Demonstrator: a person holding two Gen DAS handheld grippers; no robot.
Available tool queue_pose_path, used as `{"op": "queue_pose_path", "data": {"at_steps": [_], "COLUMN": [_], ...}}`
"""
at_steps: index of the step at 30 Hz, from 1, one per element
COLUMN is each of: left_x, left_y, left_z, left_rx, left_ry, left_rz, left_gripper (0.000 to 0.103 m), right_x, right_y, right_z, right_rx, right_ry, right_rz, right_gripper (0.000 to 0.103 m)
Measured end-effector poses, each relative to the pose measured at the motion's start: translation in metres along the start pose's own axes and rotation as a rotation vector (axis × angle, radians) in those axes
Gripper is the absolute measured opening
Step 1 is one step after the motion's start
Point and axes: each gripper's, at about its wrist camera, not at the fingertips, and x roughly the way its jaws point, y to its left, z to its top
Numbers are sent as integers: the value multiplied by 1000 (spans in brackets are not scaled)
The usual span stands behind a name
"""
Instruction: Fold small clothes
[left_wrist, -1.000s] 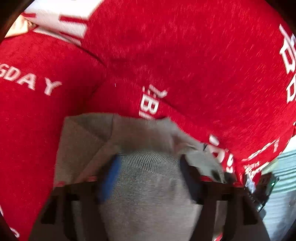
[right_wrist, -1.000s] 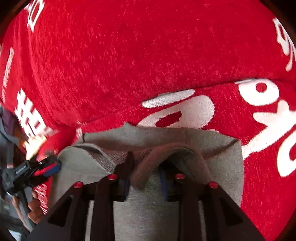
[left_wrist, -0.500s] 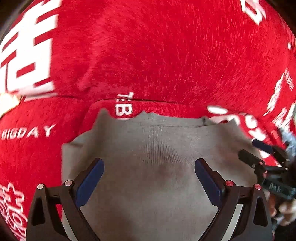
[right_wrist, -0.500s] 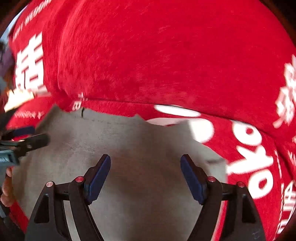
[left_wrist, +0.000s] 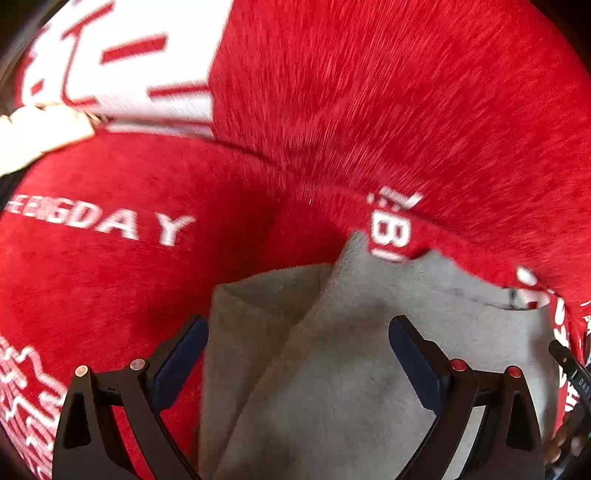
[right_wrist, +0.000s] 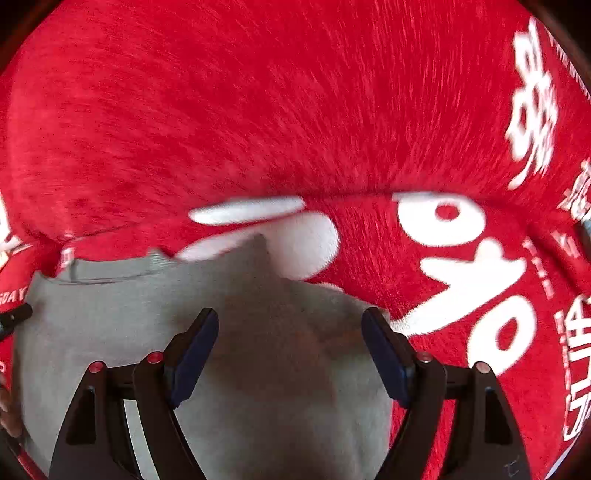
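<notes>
Left wrist view first: the left gripper (left_wrist: 298, 343) is seen with its jaws spread wide, nothing pinched between the blue pads, and the grey garment (left_wrist: 369, 369) lying directly beneath and ahead of them. A folded flap is seen on the garment's left side, its diagonal edge running from low between the fingers up toward the far edge — so the left jaw sits close to the cloth's left border and the right jaw is over its middle. In the right wrist view the right gripper (right_wrist: 290, 347) is likewise held open and empty; its jaws have just been opening, and cloth is seen below them but not clamped. The garment (right_wrist: 258, 332) spreads leftward from this gripper, with its right border just inside the right finger. The long axis is judged to run side to side, between the two grippers, each one set over its own end; neither is clearly nearer.

Farther out, the garment's far edge is met by the red cloth (left_wrist: 369, 110) with white lettering, which covers everything beyond — a raised ridge of it lies just past that edge.

The near edge of the garment is cut off below both frames, so its full outline cannot be made out. What kind of garment it is cannot be told. Both views are smeared by motion blur.
</notes>
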Motion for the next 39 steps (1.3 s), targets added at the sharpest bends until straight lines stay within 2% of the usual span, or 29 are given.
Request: {"op": "queue_pose_path", "data": {"at_steps": [2,3,4,6,8,10,11,13,16,19,21,23,26,28,29,30,33,35,36,37,39], "left_x": [-31,-39,-48,-54,-50,-38,-33,-33,-49,-68,-79,-87,-85,-76,-70,-69,-71,-75,-76,-75,-79], "left_y": [-8,-12,-25,-46,-58,-53,-40,-12,25,36,23,-3,-33,-34,-27,-20,10,19,24,34,50], "left_z": [-21,-31,-48,-70,-87,-91,-93,-93,-93,-105,-121,-137,-161,-172,-174,-176,-174,-176,-179,-179,-182], "left_rx": [6,22,83,177,236,246,234,169,38,-18,9,83,187,218,215,209,148,155,151,121,46], "left_ry": [-62,-68,-61,-75,-87,-55,-41,-25,-36,-47,-58,-73,-81,-57,-46,-43,-36,-53,-46,-25,0], "left_rz": [-44,-68,-94,-69,-33,28,64,-7,32,-9,-42,-42,-13,31,59,54,-18,67,48,9,-24], "left_gripper": [99,99,99,99,99,99,99,99,99,99,99,99,99,99,99,103,103,103,103,103,103], "right_x": [-23,-29,-34,-41,-38,-33,-36,-44,-58,-83,-101,-107,-104,-91,-91,-91,-86,-88,-89,-90,-99], "right_y": [19,32,44,72,85,70,53,17,-22,-42,-24,14,70,91,94,87,46,16,3,-8,-23], "right_z": [-18,-29,-41,-66,-87,-98,-97,-94,-99,-112,-120,-126,-145,-155,-160,-161,-153,-152,-153,-153,-157], "right_rx": [-23,-53,-99,-205,-282,-270,-228,-144,-53,30,-3,-83,-227,-301,-314,-298,-186,-130,-114,-100,-86], "right_ry": [-24,-18,-6,-10,-6,5,-5,-5,7,-10,-47,-60,-36,-12,-29,-51,-32,-28,-26,-25,-27], "right_rz": [61,87,112,120,74,45,62,20,-94,-53,-15,21,67,61,47,64,79,53,52,65,98], "right_gripper": [83,83,83,83,83,83,83,83,83,83,84,84,84,84,84,84,84,84,84,83,83]}}
